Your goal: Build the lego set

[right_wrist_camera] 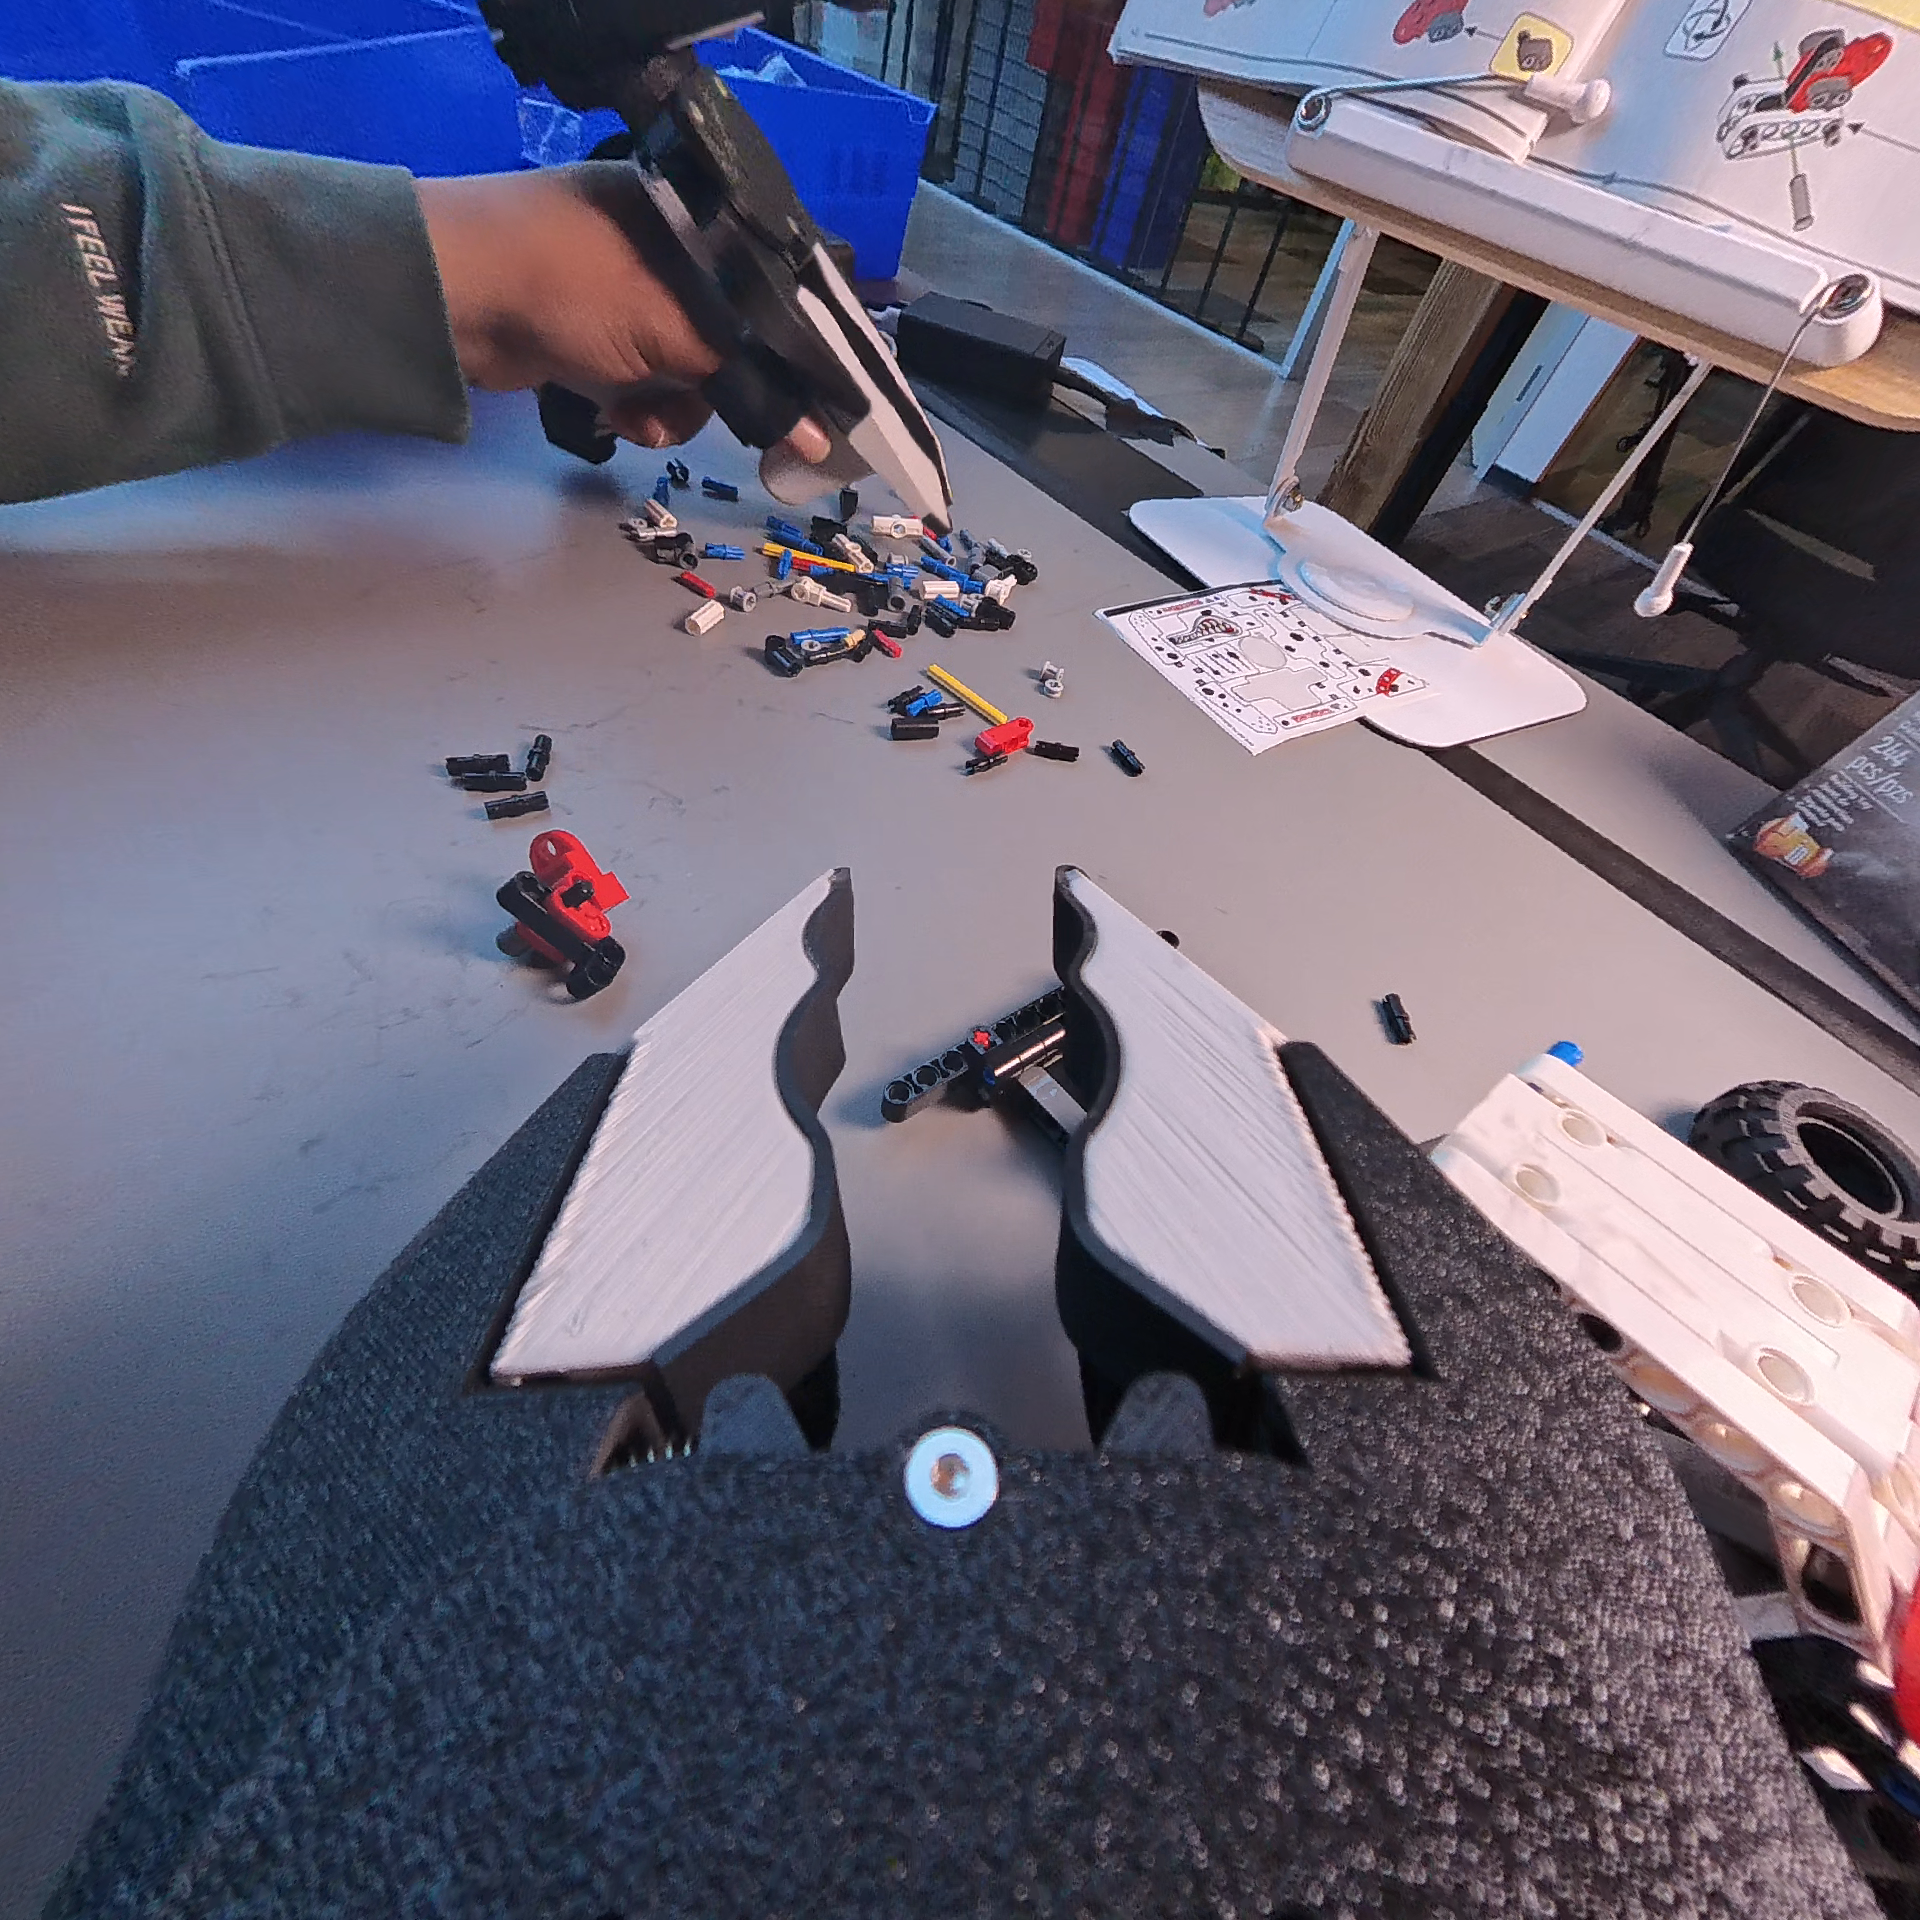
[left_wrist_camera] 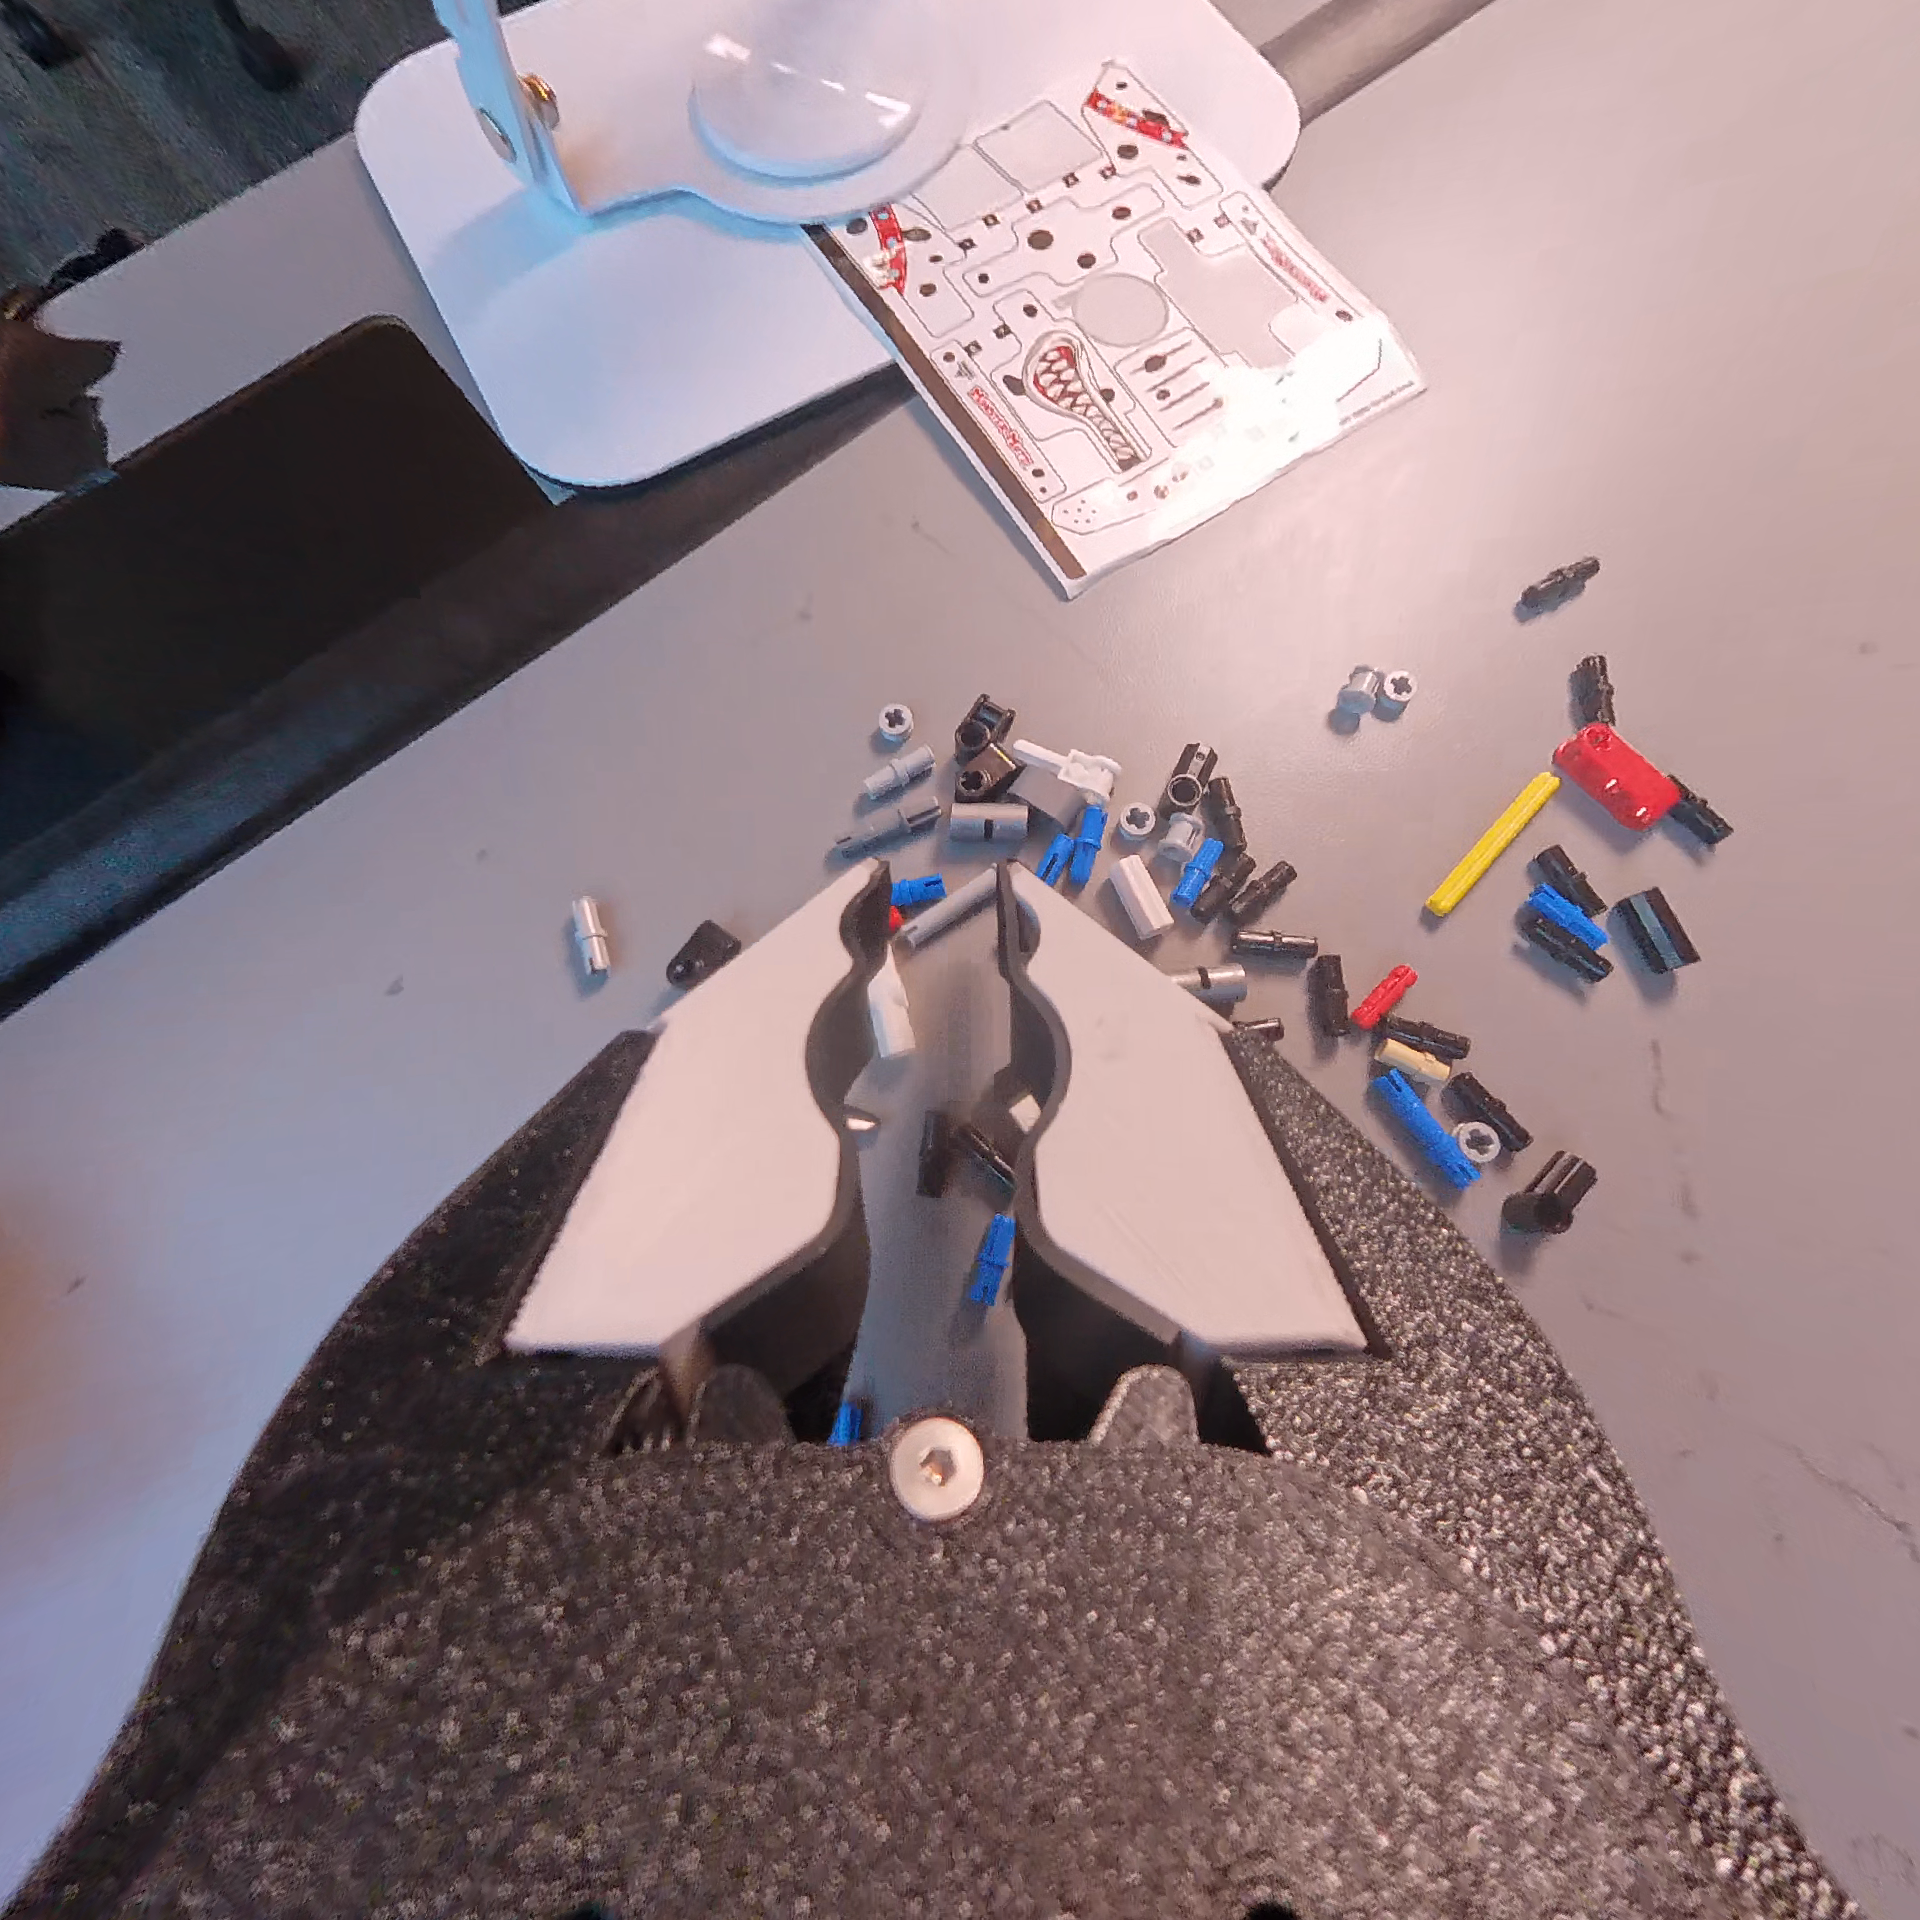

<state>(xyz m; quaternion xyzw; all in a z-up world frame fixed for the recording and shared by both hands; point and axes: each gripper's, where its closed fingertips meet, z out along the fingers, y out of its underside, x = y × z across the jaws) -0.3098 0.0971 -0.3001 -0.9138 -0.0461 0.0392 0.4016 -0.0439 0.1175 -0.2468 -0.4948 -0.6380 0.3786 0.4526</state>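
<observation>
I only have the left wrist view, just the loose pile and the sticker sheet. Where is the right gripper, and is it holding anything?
Observer: The right gripper has its jaws open and empty; a black beam assembly shows between them on the table.
Operator: Any finished part nearby?
Observer: Yes, a white built section lies to its right, beside a black tyre.
Operator: Anything else set apart from the pile?
Observer: A small red and black sub-assembly sits alone to its left.
</observation>
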